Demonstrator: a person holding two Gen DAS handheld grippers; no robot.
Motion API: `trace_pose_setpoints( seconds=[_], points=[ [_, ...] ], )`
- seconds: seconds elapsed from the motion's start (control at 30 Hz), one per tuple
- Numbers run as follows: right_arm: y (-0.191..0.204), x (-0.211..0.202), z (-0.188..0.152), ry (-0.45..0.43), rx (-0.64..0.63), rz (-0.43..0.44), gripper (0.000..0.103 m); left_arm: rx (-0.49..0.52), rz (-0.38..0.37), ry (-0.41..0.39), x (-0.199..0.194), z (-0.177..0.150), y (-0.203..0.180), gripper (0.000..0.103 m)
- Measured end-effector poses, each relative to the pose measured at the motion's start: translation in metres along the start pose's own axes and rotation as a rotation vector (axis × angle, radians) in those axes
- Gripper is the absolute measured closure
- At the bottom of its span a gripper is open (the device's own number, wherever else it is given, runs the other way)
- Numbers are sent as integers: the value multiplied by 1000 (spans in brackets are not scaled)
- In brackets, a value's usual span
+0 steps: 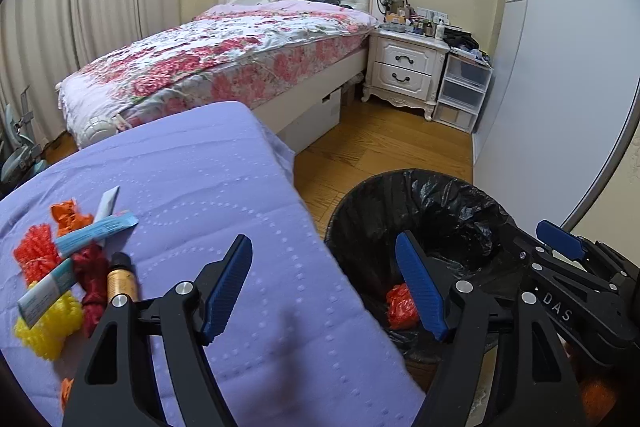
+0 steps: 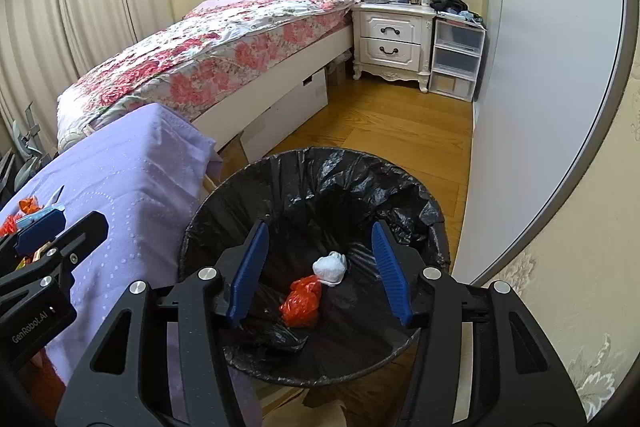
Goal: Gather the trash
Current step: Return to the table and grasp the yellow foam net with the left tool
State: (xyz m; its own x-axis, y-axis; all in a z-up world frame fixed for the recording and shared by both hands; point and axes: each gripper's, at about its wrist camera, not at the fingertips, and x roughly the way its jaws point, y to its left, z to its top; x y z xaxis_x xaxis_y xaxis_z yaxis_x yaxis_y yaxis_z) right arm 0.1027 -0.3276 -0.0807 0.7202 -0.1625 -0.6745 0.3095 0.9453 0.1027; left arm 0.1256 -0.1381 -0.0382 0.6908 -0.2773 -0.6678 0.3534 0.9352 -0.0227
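Both tools stand open and hold nothing: the right tool (image 2: pixel 318 273) hangs over the trash bin (image 2: pixel 434 223), the left tool (image 1: pixel 324 291) over the edge of the lavender-covered table (image 1: pixel 224 163). Inside the bin lie an orange wrapper (image 2: pixel 302 301) and a white crumpled tissue (image 2: pixel 330 267). More trash (image 1: pixel 72 267) waits on the table, left.

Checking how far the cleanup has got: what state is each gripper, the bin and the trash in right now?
Left gripper: open, empty, over the table's edge.
Right gripper: open, empty, above the bin.
Bin: lined with a black bag, nearly empty.
Orange wrapper: lying in the bin.
White wad: in the bin, beside the orange wrapper.
Trash pile: not yet collected, on the purple cloth.
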Motion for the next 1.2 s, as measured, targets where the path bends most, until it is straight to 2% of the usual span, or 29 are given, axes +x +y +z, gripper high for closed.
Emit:
trace_pose_setpoints(
  seconds=[0.37,0.73,0.97,1.2],
  points=[
    [45,-27,-15,-2,-56,90,49,-43,71,0,-48,-35,47,31],
    [115,-40,-34,33,-165,207,48,-186,204,11,-90,-74,131,31],
    [162,-41,-46,59,-250,264,48,-253,250,26,-88,-78,170,31],
    [183,-36,-52,80,-282,282,48,-225,240,38,-70,-71,183,31]
  ],
)
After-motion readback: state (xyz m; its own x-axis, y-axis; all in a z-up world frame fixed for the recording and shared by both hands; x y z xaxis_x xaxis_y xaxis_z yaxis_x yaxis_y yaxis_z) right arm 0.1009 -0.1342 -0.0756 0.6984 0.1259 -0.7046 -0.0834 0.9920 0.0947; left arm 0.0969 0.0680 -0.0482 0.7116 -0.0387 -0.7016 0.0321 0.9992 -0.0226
